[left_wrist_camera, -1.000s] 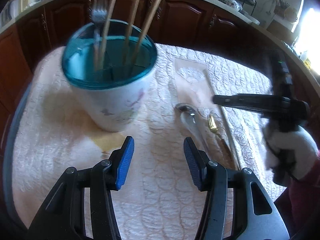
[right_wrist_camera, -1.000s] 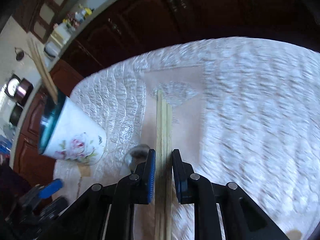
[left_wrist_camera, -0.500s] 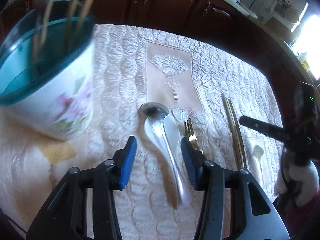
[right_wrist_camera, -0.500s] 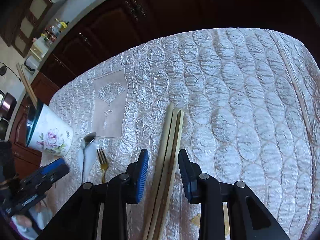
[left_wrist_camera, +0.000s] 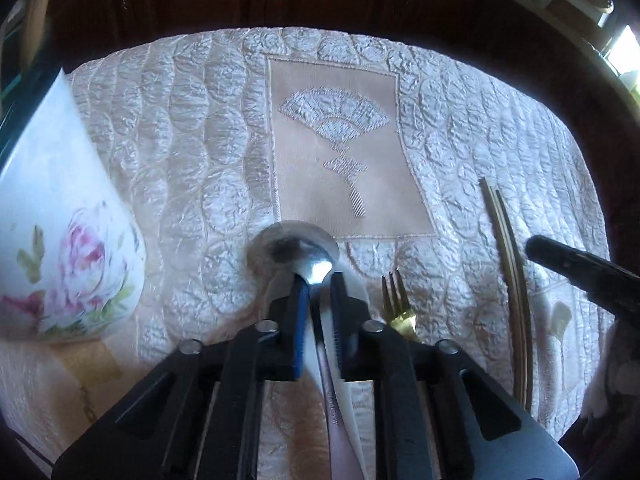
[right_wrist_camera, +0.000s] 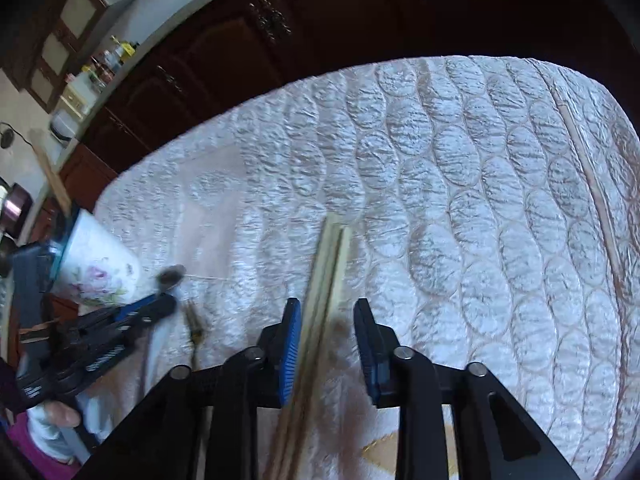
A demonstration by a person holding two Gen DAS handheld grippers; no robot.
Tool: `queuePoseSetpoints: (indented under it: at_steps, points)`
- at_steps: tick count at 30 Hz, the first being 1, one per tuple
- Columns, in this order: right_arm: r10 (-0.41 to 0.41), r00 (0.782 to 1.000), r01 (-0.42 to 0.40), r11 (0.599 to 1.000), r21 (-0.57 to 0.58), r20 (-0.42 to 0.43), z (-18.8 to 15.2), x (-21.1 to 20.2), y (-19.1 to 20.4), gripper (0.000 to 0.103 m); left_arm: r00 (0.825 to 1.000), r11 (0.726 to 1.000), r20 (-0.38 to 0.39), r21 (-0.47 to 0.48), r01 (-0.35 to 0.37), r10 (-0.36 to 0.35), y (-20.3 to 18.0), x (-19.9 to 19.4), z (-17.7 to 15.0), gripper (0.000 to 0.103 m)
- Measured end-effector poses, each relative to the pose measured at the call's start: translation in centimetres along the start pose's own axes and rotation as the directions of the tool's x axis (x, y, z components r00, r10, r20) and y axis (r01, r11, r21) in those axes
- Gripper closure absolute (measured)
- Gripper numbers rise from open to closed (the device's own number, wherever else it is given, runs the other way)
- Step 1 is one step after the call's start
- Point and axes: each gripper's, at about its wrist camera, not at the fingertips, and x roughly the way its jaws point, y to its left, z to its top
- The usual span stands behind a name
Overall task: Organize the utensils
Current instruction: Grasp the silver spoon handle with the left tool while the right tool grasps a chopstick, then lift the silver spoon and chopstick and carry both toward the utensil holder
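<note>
At the near edge of the cloth, left gripper (left_wrist_camera: pixel 318 280): tilted steeply down, its jaws have just been closing and now clamp the neck of the spoon (left_wrist_camera: pixel 296 250), just behind the bowl.
Right gripper (right_wrist_camera: pixel 326 312): also pitched down, jaws apart after just narrowing; the chopsticks (right_wrist_camera: pixel 326 264) lie between them, close against the left pad, though contact is hard to judge.
Hands: a white-gloved hand (right_wrist_camera: pixel 56 420) carries the left gripper.
Fork (left_wrist_camera: pixel 398 304): gold, flat on the cloth just right of the spoon.
Surface: a quilted pale tablecloth (left_wrist_camera: pixel 200 160) with an embroidered fan panel (left_wrist_camera: pixel 340 140).
Room: dark wooden cabinets (right_wrist_camera: pixel 240 40) behind the table, small bottles (right_wrist_camera: pixel 112 56) on the counter.
Container: a floral cup (left_wrist_camera: pixel 68 240) with a teal rim, left of the spoon; wooden sticks (right_wrist_camera: pixel 50 176) stand in it.
</note>
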Motion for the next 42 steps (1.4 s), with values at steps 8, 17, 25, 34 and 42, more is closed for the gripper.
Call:
queuePoseSetpoints:
  at_steps: [8,17,25,34,42]
  points:
    - [0.001,1.0,-0.001,1.0,0.0,-0.013,0.7,1.6,0.4,0.094,0.998,0.998,0.016,-0.033,0.054,-0.054,0.7,-1.4,-0.7,0.099]
    - [0.033,0.999,-0.032,0.999,0.022,-0.031,2.6,3.3,-0.1,0.095,0.989,0.991,0.073,-0.026,0.134,-0.132,1.4,-4.8,-1.6,0.1]
    - [0.069,0.997,-0.067,0.997,0.047,-0.03,3.3,2.6,-1.1,0.097,0.992,0.992,0.035,-0.037,0.119,-0.118,2.2,-4.2,-2.5,0.1]
    - [0.037,0.999,-0.037,0.999,0.03,-0.028,1.1,-0.1,-2.8,0.097,0.998,0.998,-0.02,0.011,0.065,-0.065,0.9,-1.2,-0.9,0.094]
    - [0.079,0.996,-0.078,0.997,0.028,-0.03,2.4,0.5,-2.8,0.094,0.999,0.999,-0.033,0.026,0.037,-0.036,0.0,0.3,0.1,0.094]
